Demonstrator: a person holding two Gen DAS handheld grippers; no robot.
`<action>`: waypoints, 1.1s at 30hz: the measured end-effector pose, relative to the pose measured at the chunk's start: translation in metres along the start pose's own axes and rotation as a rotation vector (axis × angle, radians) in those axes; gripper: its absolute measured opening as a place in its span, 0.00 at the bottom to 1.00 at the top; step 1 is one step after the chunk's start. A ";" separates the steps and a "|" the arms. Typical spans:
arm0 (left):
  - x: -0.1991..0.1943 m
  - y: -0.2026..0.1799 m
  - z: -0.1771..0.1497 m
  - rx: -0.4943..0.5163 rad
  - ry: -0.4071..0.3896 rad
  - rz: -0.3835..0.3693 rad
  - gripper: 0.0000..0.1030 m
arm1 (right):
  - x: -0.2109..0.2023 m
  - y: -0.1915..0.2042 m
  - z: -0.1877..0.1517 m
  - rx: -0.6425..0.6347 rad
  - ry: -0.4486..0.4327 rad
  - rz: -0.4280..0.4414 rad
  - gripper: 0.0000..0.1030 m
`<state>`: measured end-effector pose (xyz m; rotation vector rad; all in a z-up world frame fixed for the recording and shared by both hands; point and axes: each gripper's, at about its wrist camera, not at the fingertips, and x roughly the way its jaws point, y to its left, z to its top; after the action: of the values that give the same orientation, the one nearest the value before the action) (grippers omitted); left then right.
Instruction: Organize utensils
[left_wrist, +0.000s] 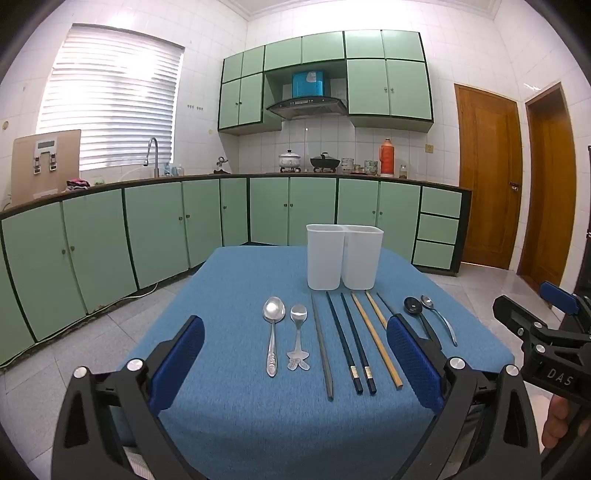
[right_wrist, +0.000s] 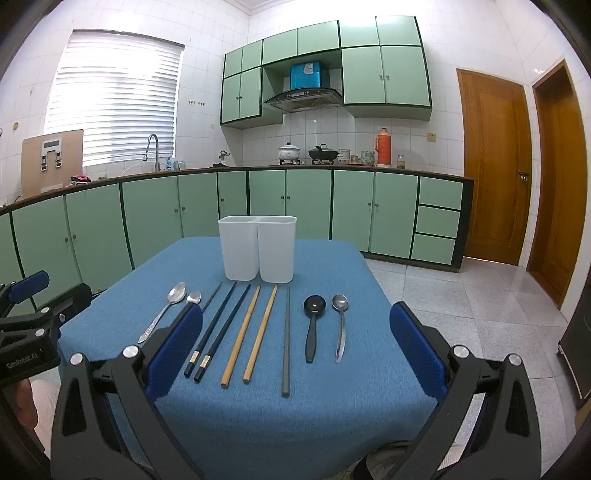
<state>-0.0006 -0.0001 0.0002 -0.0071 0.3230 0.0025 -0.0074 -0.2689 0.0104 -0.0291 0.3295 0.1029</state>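
Observation:
A white two-compartment utensil holder (left_wrist: 343, 256) (right_wrist: 257, 248) stands at the far side of the blue table (left_wrist: 240, 280) (right_wrist: 332, 266). In front of it lie a row of utensils: two silver spoons (left_wrist: 273, 314) (right_wrist: 176, 293), grey chopsticks (left_wrist: 322, 350) (right_wrist: 286, 343), a dark blue pair (left_wrist: 351, 343) (right_wrist: 218, 328), a wooden pair (left_wrist: 375, 343) (right_wrist: 251, 332), a black spoon (left_wrist: 413, 305) (right_wrist: 314, 310) and a silver spoon (left_wrist: 437, 317) (right_wrist: 340, 314). My left gripper (left_wrist: 295, 363) is open and empty above the near edge. My right gripper (right_wrist: 295, 350) is open and empty too.
Green cabinets (left_wrist: 147, 225) and a counter with pots (left_wrist: 290, 159) line the far walls. Wooden doors (left_wrist: 487, 173) stand at the right. Tiled floor surrounds the table. The right gripper's body (left_wrist: 543, 339) shows at the right of the left wrist view.

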 end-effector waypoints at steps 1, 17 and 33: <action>0.000 0.000 0.000 0.001 0.002 0.000 0.94 | 0.000 0.000 0.000 0.000 -0.001 0.000 0.95; 0.000 0.000 0.000 -0.002 0.003 -0.002 0.94 | 0.001 0.000 -0.002 0.000 -0.001 -0.001 0.95; 0.024 0.021 0.000 -0.044 0.074 -0.002 0.94 | 0.015 -0.006 0.000 -0.011 0.016 -0.033 0.95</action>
<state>0.0220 0.0209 -0.0075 -0.0513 0.3967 0.0079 0.0073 -0.2739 0.0059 -0.0460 0.3440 0.0713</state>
